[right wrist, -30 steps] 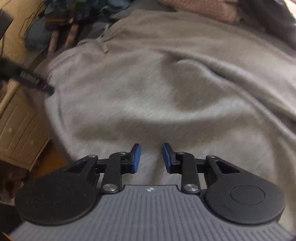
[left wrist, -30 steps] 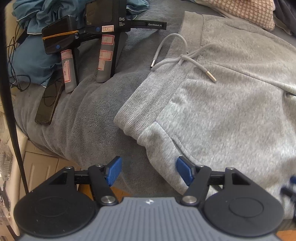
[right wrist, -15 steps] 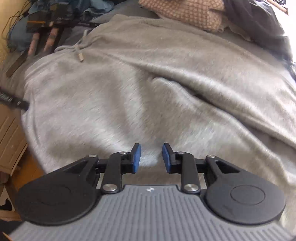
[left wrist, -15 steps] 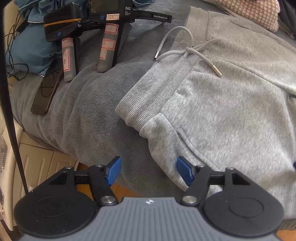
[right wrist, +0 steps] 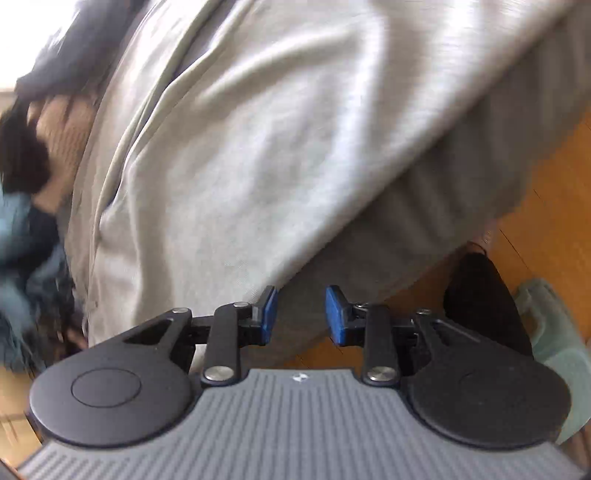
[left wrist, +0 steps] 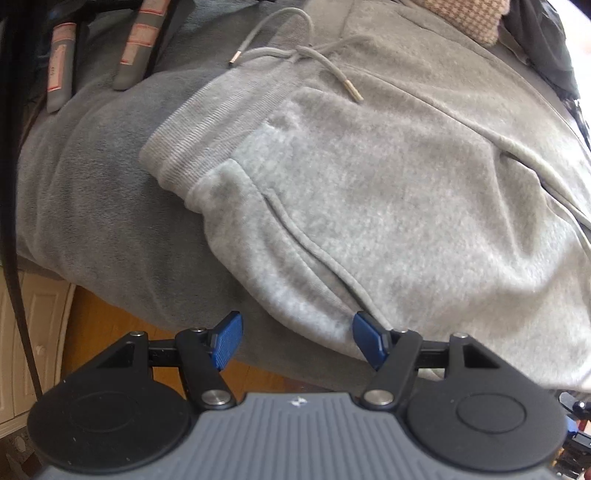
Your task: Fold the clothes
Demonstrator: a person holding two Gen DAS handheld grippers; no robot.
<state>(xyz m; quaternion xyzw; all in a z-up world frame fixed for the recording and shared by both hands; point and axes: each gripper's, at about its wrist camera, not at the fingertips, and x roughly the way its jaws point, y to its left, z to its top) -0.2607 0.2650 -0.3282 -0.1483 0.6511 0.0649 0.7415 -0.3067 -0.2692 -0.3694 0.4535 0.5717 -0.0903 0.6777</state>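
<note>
Light grey sweatpants (left wrist: 369, 192) lie spread on a dark grey blanket (left wrist: 103, 184), with the ribbed waistband (left wrist: 207, 122) and drawstring (left wrist: 295, 55) toward the upper left. My left gripper (left wrist: 295, 341) points down over the pants' near side edge, open wide, pads clear of the cloth. In the right wrist view the same sweatpants (right wrist: 258, 147) fill the frame. My right gripper (right wrist: 301, 314) hangs at the blanket's edge (right wrist: 424, 206). Its jaws are opening, with a narrow gap and nothing pinched between them.
Two spare gripper handles (left wrist: 136, 48) rest on the blanket at top left. A checked cushion (left wrist: 461, 14) lies behind the pants. Wood floor (right wrist: 546, 184) and a pale cabinet (left wrist: 22, 332) border the bed. A person's dark leg (right wrist: 480, 295) in a green slipper (right wrist: 554, 332) stands close by.
The left view has tipped down and closer to the pants' side edge. The right gripper swept sideways and rolled, from over the pants to the bed's edge, and its jaws parted slightly.
</note>
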